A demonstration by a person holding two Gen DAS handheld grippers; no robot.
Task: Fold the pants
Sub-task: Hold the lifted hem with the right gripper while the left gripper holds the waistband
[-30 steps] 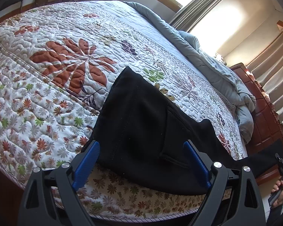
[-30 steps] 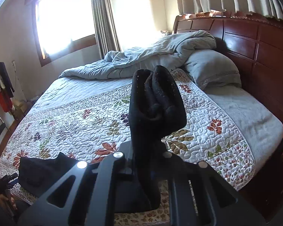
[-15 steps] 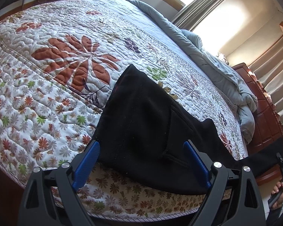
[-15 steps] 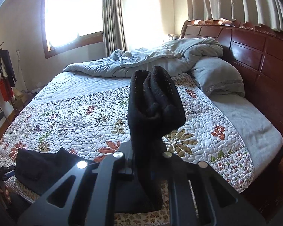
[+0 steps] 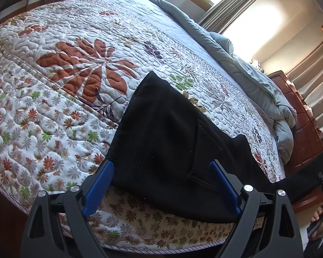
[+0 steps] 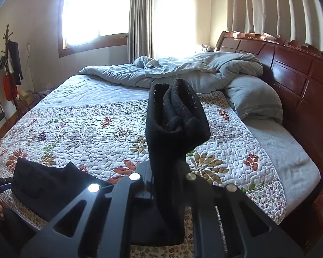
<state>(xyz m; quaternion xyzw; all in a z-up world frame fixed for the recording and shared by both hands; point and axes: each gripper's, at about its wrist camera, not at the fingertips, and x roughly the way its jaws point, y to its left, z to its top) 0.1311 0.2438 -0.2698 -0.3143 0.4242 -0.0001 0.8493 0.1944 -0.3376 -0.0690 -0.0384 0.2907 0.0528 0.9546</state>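
your right gripper [image 6: 165,185] has its jaws clamped on a bunched leg of the black pants [image 5: 161,142], hiding the pads. your left gripper [image 5: 161,189] hangs wide open over the waist at the bed's [image 5: 53,107] near edge, by the floral quilt [image 6: 86,133].
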